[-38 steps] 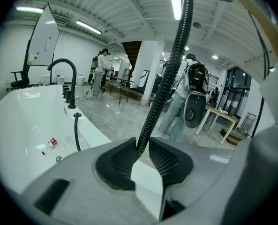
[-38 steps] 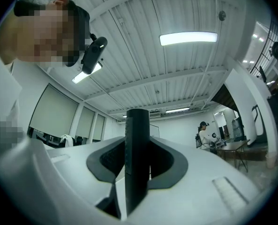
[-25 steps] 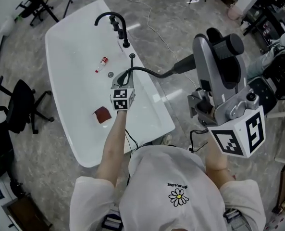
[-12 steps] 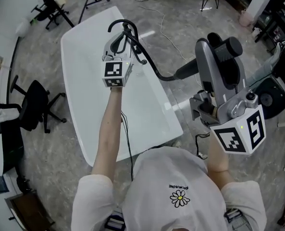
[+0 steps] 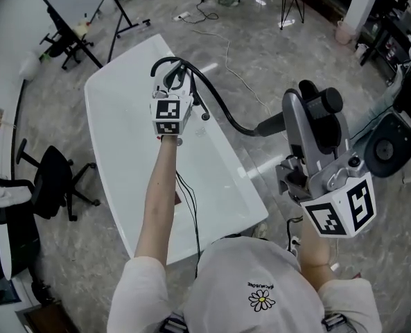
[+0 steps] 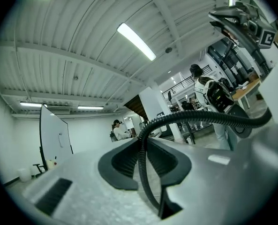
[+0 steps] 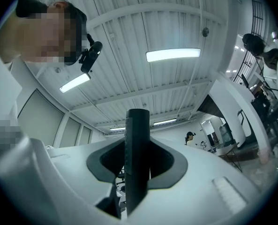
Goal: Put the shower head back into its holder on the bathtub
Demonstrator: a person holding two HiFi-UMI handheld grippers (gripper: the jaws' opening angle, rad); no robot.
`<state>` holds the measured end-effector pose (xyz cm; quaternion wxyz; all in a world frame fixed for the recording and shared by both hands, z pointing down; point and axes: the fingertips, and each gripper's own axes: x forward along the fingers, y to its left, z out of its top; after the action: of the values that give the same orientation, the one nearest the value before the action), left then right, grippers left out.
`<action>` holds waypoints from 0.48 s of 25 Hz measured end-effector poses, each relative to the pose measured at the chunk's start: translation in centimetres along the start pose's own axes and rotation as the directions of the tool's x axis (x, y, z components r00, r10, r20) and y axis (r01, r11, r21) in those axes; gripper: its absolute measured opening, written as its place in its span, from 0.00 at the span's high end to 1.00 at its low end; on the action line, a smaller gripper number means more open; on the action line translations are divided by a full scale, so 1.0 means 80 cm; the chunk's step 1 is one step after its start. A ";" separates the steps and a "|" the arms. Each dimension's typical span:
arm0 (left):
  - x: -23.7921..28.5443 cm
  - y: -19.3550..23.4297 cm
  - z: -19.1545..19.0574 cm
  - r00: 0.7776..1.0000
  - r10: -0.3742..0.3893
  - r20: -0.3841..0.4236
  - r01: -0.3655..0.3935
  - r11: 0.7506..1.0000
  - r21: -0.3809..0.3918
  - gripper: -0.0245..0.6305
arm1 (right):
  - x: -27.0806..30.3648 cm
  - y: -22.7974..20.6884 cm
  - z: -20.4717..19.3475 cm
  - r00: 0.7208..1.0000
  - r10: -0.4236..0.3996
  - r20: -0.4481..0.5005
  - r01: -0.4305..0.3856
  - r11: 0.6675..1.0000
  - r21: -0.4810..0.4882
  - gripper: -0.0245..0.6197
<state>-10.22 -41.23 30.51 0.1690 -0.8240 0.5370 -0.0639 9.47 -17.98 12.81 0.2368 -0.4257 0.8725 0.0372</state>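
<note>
From the head view there is one white bathtub (image 5: 122,137), one black hose (image 5: 222,109), one black shower head (image 5: 323,101) and two grippers. The tub lies under the left gripper (image 5: 172,89); the forearm hides part of its basin, and a small reddish thing (image 5: 178,198) shows beside that forearm. The left gripper is raised over the tub's far rim with the hose looped through its tip. From there the hose runs to the shower head in the right gripper (image 5: 309,109), well apart from the tub, beyond its right rim. In the left gripper view, the left gripper (image 6: 143,161) has its jaws narrow and pinched on the ribbed hose (image 6: 146,172), which arcs away to the right. In the right gripper view, the right gripper (image 7: 136,168) clamps the shower head (image 7: 137,139) by its thick black handle, standing upright between the jaws.
</note>
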 end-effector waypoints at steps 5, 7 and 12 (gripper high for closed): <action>0.035 0.015 -0.048 0.998 -0.032 -0.058 0.032 0.999 0.011 0.88 | 0.042 -0.026 -0.042 0.998 -0.014 -0.064 0.014 1.000 -0.008 0.77; 0.040 0.025 -0.072 0.996 -0.028 -0.083 0.029 1.000 0.010 0.88 | 0.056 -0.033 -0.065 0.995 -0.015 -0.096 0.015 1.000 0.002 0.77; 0.021 0.063 -0.093 0.995 0.007 -0.100 -0.003 0.999 0.034 0.88 | 0.081 -0.045 -0.110 0.991 -0.013 -0.134 0.022 0.998 0.066 0.77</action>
<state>-16.04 -46.18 35.61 0.1562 -0.8155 0.5456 -0.1138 5.48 -27.32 18.19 0.1924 -0.4265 0.8835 -0.0231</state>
